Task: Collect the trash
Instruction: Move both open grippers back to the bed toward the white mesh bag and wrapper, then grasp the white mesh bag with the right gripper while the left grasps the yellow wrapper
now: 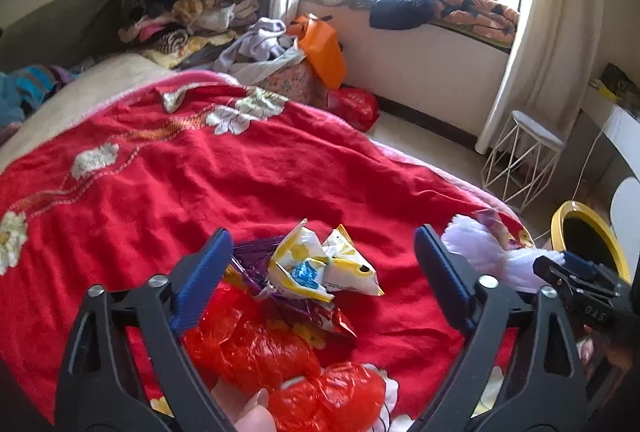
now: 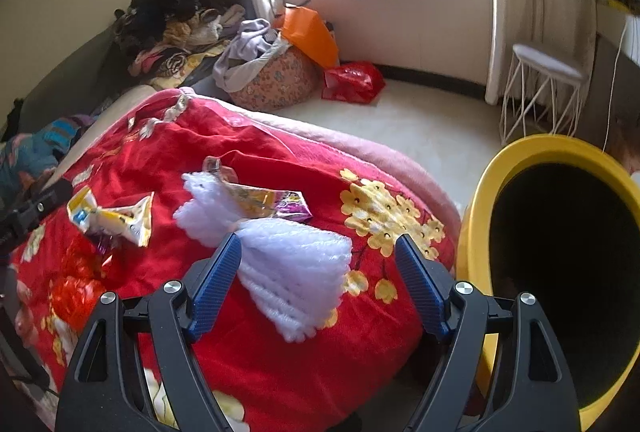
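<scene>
Trash lies on a red floral blanket [image 1: 224, 168]. My left gripper [image 1: 324, 244] is open above a yellow-white wrapper [image 1: 324, 264], a purple wrapper [image 1: 250, 258] and crumpled red plastic [image 1: 256, 348]. My right gripper [image 2: 318, 246] is open over a white foam net [image 2: 288, 252]; a shiny purple-yellow wrapper [image 2: 276, 202] lies just beyond it. The foam net also shows in the left wrist view [image 1: 484, 252]. The yellow-white wrapper shows in the right wrist view [image 2: 116, 218]. A yellow bin [image 2: 556, 272] with a dark inside stands right of the bed.
Heaped clothes [image 1: 180, 4] lie at the far end of the bed. An orange bag [image 1: 324, 52], a red bag [image 1: 354, 106] and a floral bundle [image 2: 272, 80] sit on the floor. A white wire stool [image 2: 544, 88] stands by the curtain [image 1: 548, 24].
</scene>
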A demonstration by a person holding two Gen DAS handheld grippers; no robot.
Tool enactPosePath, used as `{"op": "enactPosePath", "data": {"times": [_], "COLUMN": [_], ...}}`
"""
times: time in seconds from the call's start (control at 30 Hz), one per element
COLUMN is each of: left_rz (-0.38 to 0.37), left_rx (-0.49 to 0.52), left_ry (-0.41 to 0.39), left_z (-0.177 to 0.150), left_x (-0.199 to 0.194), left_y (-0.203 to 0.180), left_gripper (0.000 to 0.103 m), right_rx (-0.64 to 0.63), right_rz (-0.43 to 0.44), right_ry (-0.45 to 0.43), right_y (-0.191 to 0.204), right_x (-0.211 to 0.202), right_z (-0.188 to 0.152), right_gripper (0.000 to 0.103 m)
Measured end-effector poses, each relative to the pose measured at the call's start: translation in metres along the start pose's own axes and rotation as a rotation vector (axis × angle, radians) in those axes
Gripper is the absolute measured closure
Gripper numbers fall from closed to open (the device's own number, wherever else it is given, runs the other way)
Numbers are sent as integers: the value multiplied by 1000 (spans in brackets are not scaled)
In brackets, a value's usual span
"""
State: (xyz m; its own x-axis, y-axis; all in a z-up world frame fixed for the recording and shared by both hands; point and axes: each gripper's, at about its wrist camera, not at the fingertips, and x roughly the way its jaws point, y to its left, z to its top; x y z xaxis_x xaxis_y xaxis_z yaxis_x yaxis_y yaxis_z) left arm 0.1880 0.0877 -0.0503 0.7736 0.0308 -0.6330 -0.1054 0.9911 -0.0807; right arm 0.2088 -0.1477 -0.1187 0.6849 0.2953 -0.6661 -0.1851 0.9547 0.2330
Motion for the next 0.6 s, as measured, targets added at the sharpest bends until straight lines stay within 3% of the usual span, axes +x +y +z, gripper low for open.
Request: {"op": "enactPosePath", "data": {"times": [0.07,0.13,0.2,0.23,0.3,0.53,0.6], "left_rz": [5,8,5,2,-7,-15,-16], "left_rx": [-17,-34,-57,-66,-89,-125,-123], "left_ry": [13,28,44,49,65,86,88], "left_z": [0,-1,-3,-4,-7,-15,-17], "left_x": [6,11,16,17,21,22,21], "left_y": [5,9,14,16,19,23,22], "left_gripper": [28,36,40,44,49,72,74], "right_rx": [15,10,-4,-25,-52,-120,-137], "right_rz": [29,69,91,106,127,210,225], "right_ry": [20,49,62,60,58,63,70], "right_y": [-2,0,4,8,14,34,38], "right_x": [5,10,12,10,6,-12,-16], "right_z": [-2,-7,-9,-11,-14,-24,-29], "right_gripper": [28,51,65,78,88,89,89]}}
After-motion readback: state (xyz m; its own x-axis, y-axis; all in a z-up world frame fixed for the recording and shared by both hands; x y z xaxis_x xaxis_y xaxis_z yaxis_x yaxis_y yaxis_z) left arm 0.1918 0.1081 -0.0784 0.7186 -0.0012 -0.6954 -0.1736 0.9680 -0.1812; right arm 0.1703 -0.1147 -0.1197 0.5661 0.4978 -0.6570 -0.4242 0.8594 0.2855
